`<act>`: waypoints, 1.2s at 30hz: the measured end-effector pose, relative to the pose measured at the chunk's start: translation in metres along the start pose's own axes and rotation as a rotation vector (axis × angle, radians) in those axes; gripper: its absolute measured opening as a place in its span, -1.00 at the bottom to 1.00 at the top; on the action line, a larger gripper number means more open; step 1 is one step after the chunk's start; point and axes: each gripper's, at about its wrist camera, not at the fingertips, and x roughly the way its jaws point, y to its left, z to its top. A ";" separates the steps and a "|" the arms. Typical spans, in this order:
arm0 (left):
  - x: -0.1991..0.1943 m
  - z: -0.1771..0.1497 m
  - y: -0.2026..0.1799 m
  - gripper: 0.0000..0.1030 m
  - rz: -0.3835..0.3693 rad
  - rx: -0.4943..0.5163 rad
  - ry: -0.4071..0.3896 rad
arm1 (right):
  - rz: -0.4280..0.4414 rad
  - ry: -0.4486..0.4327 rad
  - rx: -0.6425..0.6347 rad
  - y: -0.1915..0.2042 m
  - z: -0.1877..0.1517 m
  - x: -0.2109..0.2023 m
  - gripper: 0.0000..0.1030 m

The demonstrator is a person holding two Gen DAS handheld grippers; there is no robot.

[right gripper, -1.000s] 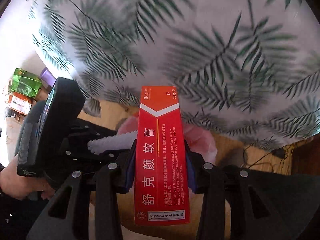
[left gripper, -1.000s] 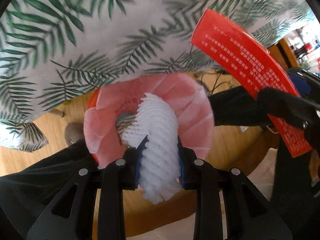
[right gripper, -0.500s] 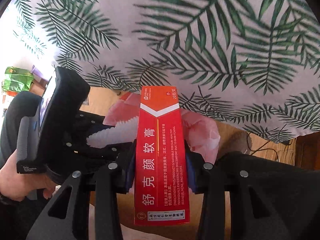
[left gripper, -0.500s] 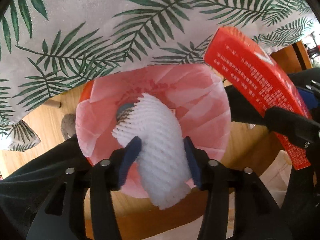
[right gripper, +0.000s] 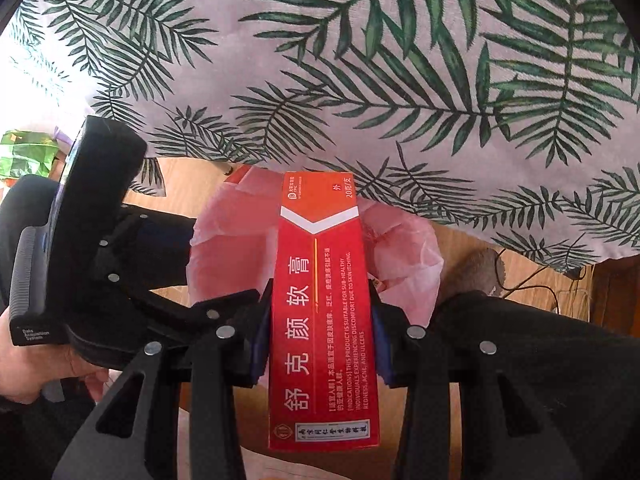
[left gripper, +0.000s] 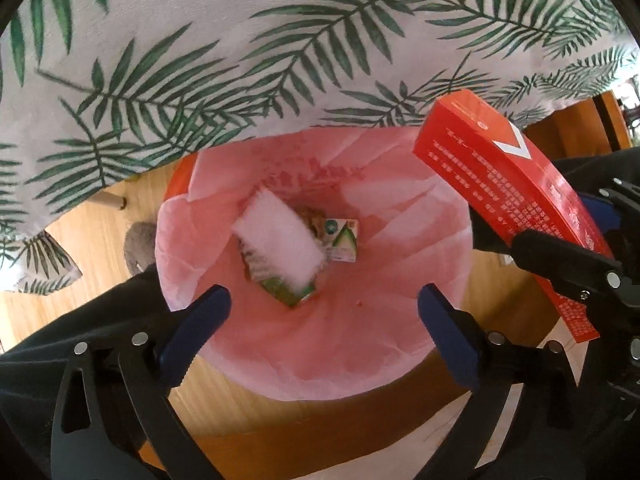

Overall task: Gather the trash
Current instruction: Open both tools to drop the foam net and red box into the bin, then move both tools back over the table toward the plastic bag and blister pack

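Note:
A bin lined with a pink bag (left gripper: 400,240) stands on the wooden floor below me. A white foam net sleeve (left gripper: 280,246) lies inside it on green-and-white cartons (left gripper: 342,242). My left gripper (left gripper: 322,300) is open and empty, right above the bin's near rim. My right gripper (right gripper: 318,320) is shut on a long red ointment box (right gripper: 322,312), held above the bin's edge; the box also shows at the right in the left wrist view (left gripper: 508,200). The pink bag (right gripper: 228,240) shows behind the box.
A tablecloth with green palm leaves (left gripper: 240,40) hangs just behind the bin. Wooden floor (left gripper: 92,232) surrounds it. A grey slipper (left gripper: 138,246) lies left of the bin. Cables (right gripper: 560,284) run on the floor at the right. Black trousers (left gripper: 60,340) are near the bin.
My left gripper opened and the white foam net dropped into the bin. Both grippers came closer to the bin. The right gripper kept its hold on the red box.

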 end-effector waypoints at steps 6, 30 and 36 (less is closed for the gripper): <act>-0.022 -0.006 0.026 0.88 0.088 -0.115 -0.081 | 0.005 0.055 -0.004 0.002 -0.001 0.024 -0.21; -0.042 -0.010 0.054 0.88 0.100 -0.243 -0.171 | 0.019 0.124 0.004 0.013 0.001 0.085 0.71; -0.057 -0.012 0.040 0.88 0.088 -0.205 -0.219 | -0.132 0.055 0.025 0.003 -0.003 0.068 0.89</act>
